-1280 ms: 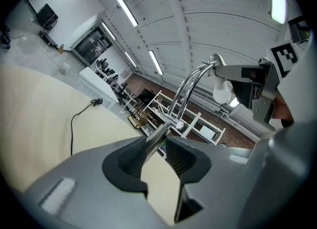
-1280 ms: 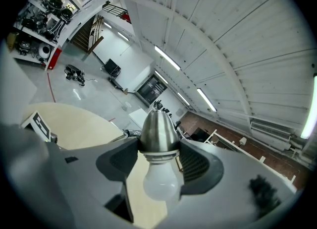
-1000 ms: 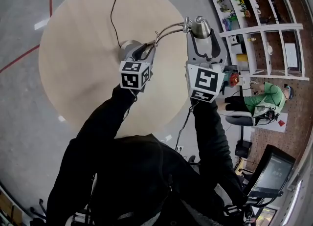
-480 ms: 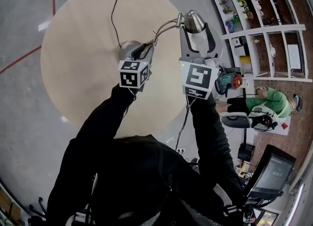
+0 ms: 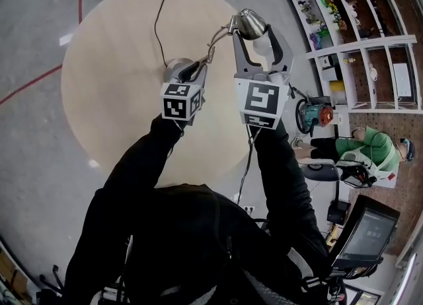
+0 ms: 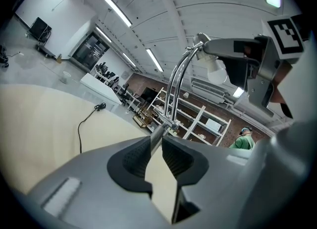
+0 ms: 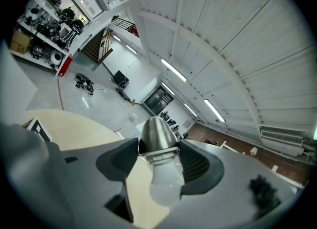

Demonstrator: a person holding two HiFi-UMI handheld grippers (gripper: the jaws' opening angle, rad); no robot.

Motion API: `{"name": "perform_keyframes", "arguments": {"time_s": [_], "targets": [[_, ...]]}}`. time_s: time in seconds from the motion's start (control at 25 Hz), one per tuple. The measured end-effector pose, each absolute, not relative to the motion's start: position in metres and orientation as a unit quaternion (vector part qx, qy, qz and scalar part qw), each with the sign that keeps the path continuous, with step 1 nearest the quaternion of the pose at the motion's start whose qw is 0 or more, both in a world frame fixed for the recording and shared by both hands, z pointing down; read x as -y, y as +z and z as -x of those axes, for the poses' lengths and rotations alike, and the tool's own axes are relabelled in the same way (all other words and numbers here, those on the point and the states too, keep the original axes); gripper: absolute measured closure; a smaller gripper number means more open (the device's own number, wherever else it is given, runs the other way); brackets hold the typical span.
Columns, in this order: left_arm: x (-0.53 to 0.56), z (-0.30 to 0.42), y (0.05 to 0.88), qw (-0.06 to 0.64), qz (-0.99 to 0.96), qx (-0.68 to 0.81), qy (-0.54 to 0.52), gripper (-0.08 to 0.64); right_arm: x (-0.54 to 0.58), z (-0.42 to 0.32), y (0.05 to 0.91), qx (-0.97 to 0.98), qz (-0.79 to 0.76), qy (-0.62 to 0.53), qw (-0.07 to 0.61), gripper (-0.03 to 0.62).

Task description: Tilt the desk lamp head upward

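Above the round pale wooden table (image 5: 112, 66), I see my right gripper (image 5: 256, 37) clamped around the silver metal lamp head (image 5: 250, 22).

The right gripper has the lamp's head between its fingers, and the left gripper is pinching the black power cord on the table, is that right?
Not quite. The left gripper is not on the cord: its fingers have just been closing on the lamp's metal stem, as the left gripper view shows. The right gripper does have the lamp head between its fingers.
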State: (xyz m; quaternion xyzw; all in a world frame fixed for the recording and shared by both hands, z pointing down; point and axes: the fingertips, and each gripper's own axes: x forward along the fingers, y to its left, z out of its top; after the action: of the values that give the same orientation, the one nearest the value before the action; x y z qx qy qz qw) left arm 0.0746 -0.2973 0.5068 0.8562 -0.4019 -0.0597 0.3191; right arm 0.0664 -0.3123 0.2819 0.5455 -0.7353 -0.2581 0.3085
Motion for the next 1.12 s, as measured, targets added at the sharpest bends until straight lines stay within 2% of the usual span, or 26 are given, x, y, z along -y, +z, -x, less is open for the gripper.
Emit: {"name": "perform_keyframes", "arguments": {"time_s": [0.4, 0.88, 1.0, 1.12], "targets": [[0.297, -0.059, 0.507, 0.302, -0.858, 0.413, -0.045, 0.482, 0.301, -0.066, 0.264, 0.769, -0.541, -0.247, 0.235, 0.314], [0.272, -0.034, 0.490, 0.276, -0.868, 0.412, -0.024, 0.488, 0.271, -0.114, 0.301, 0.792, -0.585, -0.093, 0.151, 0.321], [0.250, -0.033, 0.475, 0.275, -0.873, 0.402, -0.032, 0.492, 0.248, -0.122, 0.313, 0.800, -0.584, -0.062, 0.121, 0.378], [0.233, -0.035, 0.457, 0.268, -0.878, 0.394, -0.044, 0.499, 0.235, -0.133, 0.326, 0.805, -0.584, -0.041, 0.102, 0.470]]}}
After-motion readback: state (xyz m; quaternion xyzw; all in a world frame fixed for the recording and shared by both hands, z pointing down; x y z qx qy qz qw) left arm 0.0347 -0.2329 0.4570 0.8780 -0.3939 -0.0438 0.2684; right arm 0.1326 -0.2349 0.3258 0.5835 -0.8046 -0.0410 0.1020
